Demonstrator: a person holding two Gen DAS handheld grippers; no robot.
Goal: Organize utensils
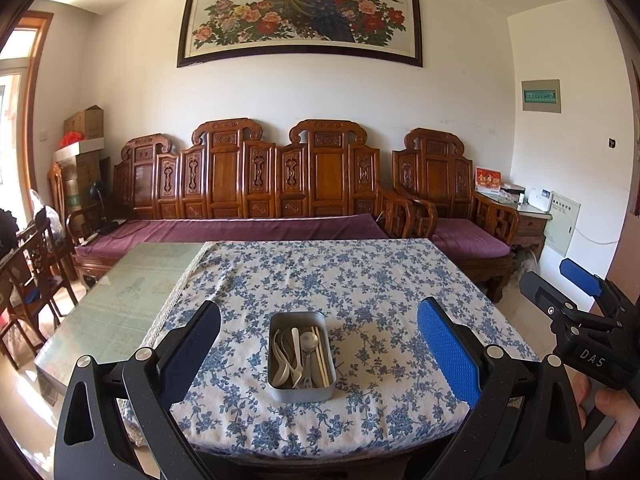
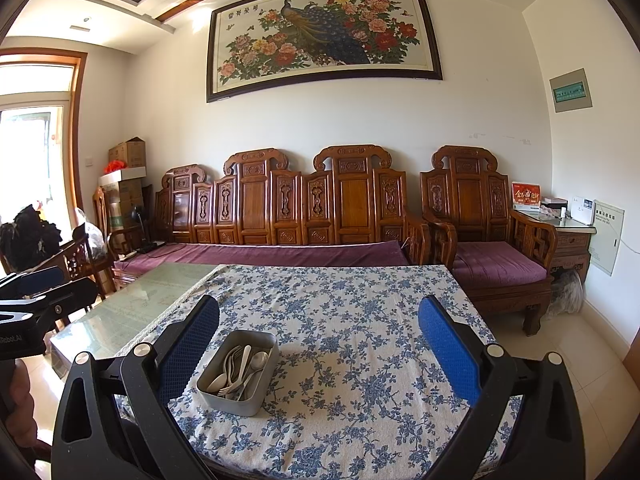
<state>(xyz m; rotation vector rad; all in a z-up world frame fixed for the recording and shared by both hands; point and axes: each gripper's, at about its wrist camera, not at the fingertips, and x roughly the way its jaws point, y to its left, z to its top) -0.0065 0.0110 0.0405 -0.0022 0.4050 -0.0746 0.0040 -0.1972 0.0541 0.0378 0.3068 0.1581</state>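
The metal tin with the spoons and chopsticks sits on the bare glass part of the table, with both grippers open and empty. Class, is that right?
Not quite. The metal tin sits on the blue floral tablecloth, as the left wrist view shows. Both the left gripper and right gripper are open and empty.

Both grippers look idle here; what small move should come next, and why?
Probably lower the left gripper toward the metal tin to pick a utensil. Both grippers are open and empty, and the spoon and chopsticks lie jumbled inside.
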